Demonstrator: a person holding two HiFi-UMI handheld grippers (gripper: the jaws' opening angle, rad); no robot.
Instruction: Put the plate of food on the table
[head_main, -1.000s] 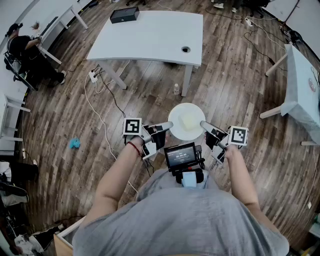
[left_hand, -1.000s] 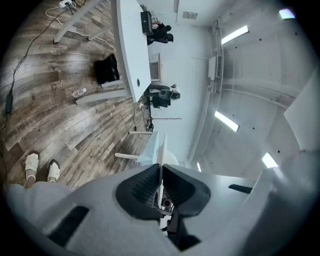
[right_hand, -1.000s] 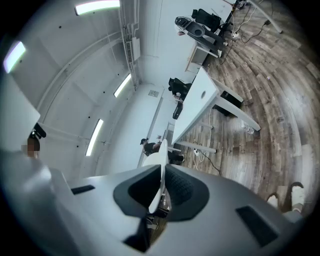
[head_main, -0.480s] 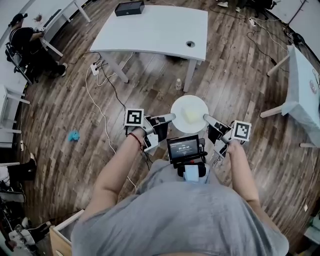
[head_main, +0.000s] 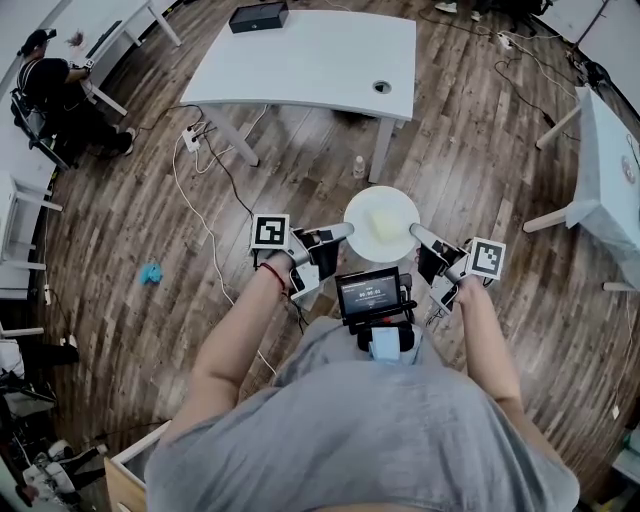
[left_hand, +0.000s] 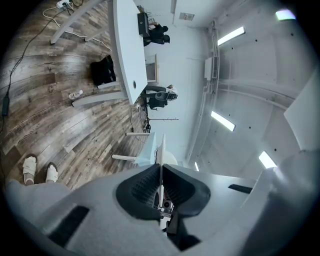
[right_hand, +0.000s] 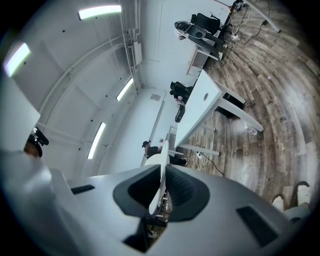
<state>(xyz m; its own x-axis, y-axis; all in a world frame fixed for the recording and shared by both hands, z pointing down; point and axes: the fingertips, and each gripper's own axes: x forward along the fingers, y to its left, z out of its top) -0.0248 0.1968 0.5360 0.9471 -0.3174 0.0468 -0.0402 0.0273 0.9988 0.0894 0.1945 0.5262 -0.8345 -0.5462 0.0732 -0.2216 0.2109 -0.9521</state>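
White plate (head_main: 362, 212) looked stiff, slick, probably breakable; left gripper (head_main: 343, 232) and right gripper (head_main: 417, 234) were clenched on opposite rims.

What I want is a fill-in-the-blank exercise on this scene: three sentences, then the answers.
The left hand-held gripper and the right hand-held gripper are shut on opposite sides of one white ____. It hangs over the wooden ____, not yet on the table. On that table lies a ____ box.
Missing words: plate; floor; black.
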